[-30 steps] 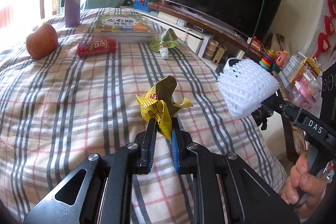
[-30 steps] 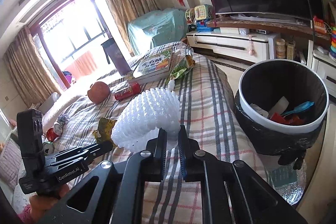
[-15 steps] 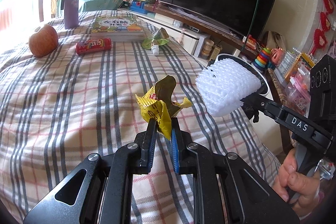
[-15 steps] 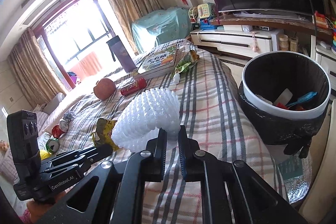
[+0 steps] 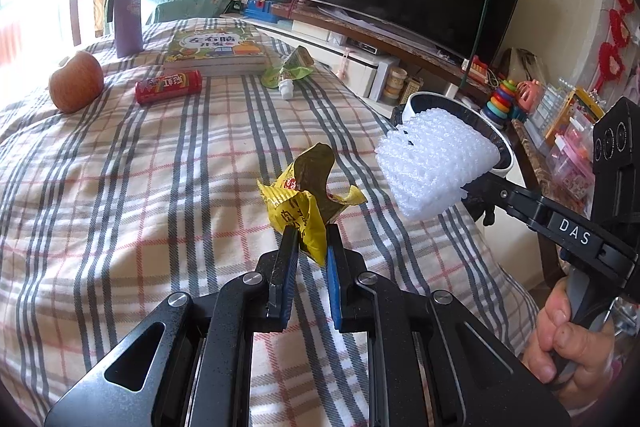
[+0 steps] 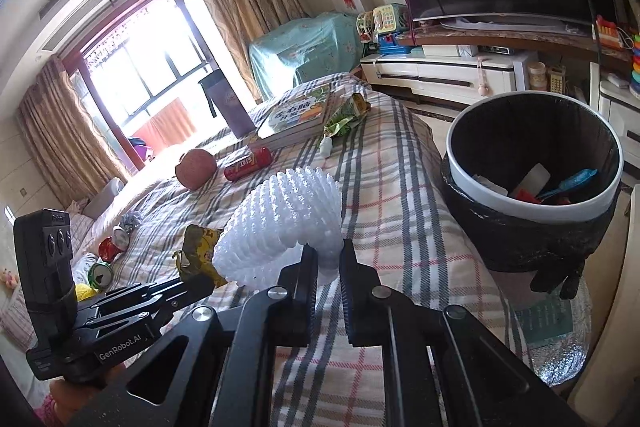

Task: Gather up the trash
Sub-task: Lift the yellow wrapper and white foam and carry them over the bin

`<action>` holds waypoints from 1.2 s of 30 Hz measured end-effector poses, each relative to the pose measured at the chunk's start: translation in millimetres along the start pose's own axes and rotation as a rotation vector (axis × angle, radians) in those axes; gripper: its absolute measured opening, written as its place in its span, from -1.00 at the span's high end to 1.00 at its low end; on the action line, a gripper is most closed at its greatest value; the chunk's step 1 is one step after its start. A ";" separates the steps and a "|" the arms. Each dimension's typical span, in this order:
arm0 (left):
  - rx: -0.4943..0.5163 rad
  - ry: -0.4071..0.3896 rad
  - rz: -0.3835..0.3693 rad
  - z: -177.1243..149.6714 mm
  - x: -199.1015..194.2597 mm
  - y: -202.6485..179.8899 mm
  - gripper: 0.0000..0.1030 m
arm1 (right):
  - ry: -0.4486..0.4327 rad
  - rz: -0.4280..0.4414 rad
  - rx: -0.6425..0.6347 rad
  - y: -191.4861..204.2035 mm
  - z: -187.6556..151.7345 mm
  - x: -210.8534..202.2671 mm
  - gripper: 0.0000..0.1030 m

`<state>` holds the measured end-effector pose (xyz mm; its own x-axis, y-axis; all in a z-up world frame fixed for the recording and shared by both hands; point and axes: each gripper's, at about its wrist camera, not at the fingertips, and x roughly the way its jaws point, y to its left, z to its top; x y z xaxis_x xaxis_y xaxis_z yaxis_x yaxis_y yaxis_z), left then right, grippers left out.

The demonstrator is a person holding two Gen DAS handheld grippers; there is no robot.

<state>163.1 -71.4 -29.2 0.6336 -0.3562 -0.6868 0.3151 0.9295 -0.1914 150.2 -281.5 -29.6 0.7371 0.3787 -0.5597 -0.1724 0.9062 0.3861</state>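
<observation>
A: Over the bed (image 5: 120, 187), your left gripper (image 5: 312, 239) is clamping a crumpled yellow wrapper (image 5: 304, 203), its jaws pressing together on the lower fold and lifting it clear of the plaid cover.

B: And my right?

A: Your right gripper (image 6: 328, 259) is pinching a white foam net (image 6: 284, 223), jaws closing on one edge of it, and holding it above the bed's near corner. From the left camera the net (image 5: 432, 163) is hanging just right of the wrapper, and your hand (image 5: 568, 339) is wrapping around the handle at the lower right.

B: Where is the bin sitting?

A: You are looking at the bin (image 6: 532, 207) from the right camera: it is standing just off the bed's right edge, lined in black, with scraps lying inside. From the left camera its white rim is peeking out behind the net.

B: What is lying on the bed?

A: Toward the bed's far end, a red can (image 5: 168, 87) is lying on its side, with an apple (image 5: 76, 83) sitting to its left and a book (image 5: 212, 47) lying just behind it. A green wrapper (image 5: 288, 71) is lying right of the book, near the bed's far right edge, with a small white piece just beside it; I cannot tell what that piece is.
</observation>
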 end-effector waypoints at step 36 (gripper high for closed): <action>0.144 0.004 -0.058 40.2 27.8 -85.1 0.76 | -0.090 -0.122 0.045 -74.0 29.3 -54.2 0.80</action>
<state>182.3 -164.3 -3.8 0.6087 -0.4083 -0.6803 0.4493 0.8841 -0.1285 142.2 -374.6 -6.3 0.8069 0.2463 -0.5369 -0.0502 0.9342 0.3532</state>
